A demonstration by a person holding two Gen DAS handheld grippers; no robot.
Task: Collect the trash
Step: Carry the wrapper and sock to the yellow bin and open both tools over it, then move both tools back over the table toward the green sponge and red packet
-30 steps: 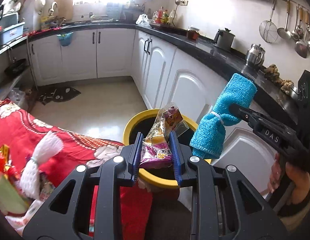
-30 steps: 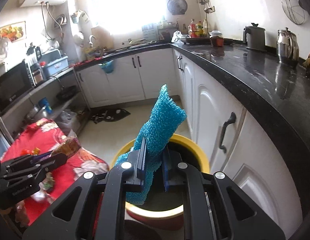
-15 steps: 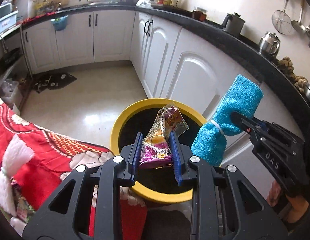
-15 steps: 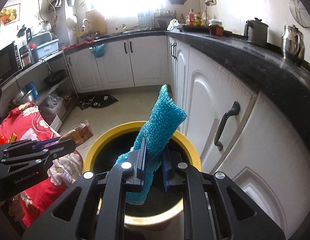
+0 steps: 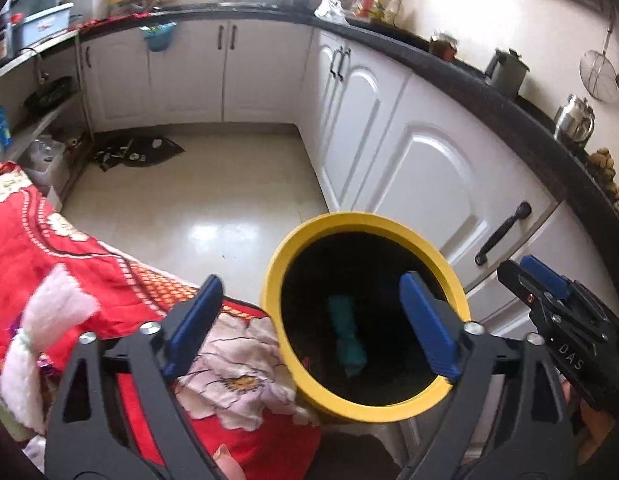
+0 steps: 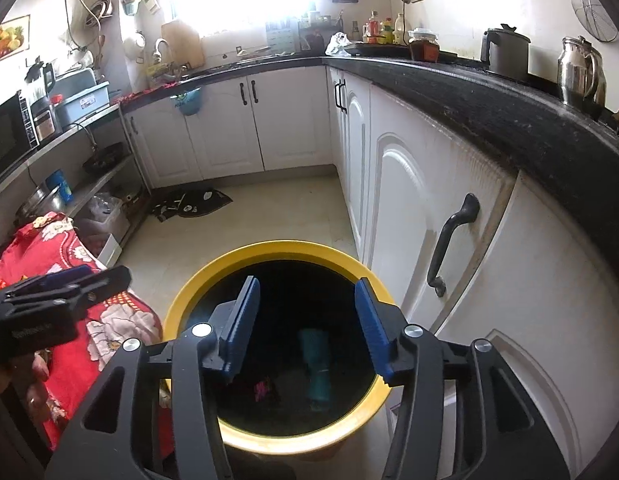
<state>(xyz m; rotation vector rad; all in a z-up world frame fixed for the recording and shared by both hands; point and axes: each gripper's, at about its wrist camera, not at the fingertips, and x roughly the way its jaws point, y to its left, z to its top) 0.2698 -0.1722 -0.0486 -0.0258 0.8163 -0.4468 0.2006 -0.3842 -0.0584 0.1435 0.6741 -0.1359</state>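
Yellow-rimmed bin (image 5: 269, 300) sits just below the left gripper (image 5: 309, 320) and right gripper (image 6: 305, 324), both opening and now empty; the blue cloth (image 6: 315, 364) and wrapper (image 6: 263, 390), held a moment ago, lie inside, so both pieces are collected.

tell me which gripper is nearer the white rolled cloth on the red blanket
Left. The left gripper, jaws opening and empty, sits beside the white rolled cloth; the right gripper is over the yellow bin, farther away.

My matt black plastic frame carries ribbed blue pads (image 6: 242, 322) above a smooth yellow plastic bin (image 6: 197, 288), beside glossy white cupboard doors (image 6: 405, 216).
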